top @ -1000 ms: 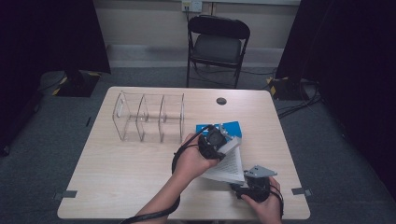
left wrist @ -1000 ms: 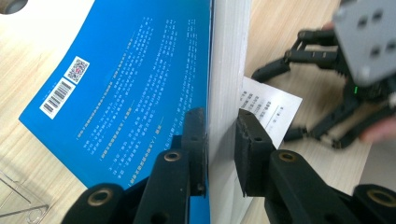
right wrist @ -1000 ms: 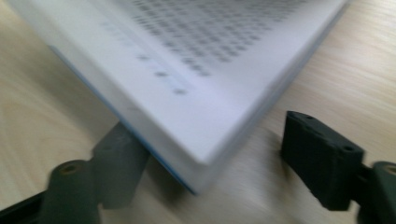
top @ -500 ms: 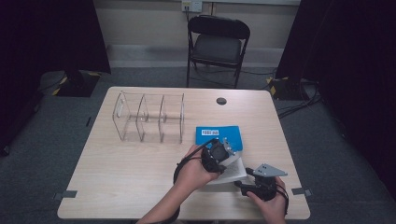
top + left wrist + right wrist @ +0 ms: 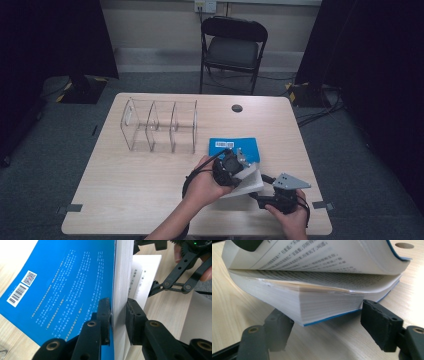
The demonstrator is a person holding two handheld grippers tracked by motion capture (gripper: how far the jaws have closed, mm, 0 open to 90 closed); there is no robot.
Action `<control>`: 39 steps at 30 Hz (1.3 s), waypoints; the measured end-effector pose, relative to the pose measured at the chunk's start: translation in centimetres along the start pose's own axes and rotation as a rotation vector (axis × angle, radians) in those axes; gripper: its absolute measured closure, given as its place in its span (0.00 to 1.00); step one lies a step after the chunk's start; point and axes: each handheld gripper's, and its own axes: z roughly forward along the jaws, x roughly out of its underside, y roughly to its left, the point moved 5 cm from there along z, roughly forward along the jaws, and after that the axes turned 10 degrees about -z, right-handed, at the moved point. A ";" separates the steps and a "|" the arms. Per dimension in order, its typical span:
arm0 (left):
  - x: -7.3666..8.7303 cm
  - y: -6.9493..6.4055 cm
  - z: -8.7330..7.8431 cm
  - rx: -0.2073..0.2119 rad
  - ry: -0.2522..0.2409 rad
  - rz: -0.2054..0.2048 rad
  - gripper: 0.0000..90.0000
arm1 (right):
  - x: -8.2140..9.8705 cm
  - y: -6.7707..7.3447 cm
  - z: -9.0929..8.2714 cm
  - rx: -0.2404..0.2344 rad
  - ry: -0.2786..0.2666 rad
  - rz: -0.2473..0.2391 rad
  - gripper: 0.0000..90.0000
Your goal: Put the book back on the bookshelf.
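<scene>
Lowered toward the table's (image 5: 125, 200) near edge since a second ago, the left gripper (image 5: 117, 315) pinches the half-open book's (image 5: 235, 149) top pages while the right gripper (image 5: 324, 332), jaws spread and just reopening, should slide squarely under the lower stack.

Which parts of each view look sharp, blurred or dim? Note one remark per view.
High view: dim, dark surroundings, the pale table evenly lit. Left gripper view: the blue book cover is sharp, its small white print soft; the left tongs at the bottom are slightly soft. Right gripper view: the page edges are crisp, one near pad blurred and pale.
</scene>
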 end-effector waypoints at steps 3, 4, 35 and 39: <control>-0.1 -0.1 -0.2 -0.006 0.006 0.002 0.84 | 0.0 0.0 0.1 -0.010 -0.003 -0.001 0.27; -0.1 -0.1 -0.3 -0.004 0.008 0.004 0.84 | 0.0 0.0 0.1 -0.010 -0.003 -0.001 0.27; -2.8 0.1 -3.6 -0.002 0.017 0.015 0.85 | -1.2 -0.7 -0.7 -0.035 -0.088 -0.075 0.19; -3.0 0.1 -3.7 -0.001 0.010 0.007 0.85 | -1.5 -0.9 -0.9 -0.026 -0.108 -0.054 0.19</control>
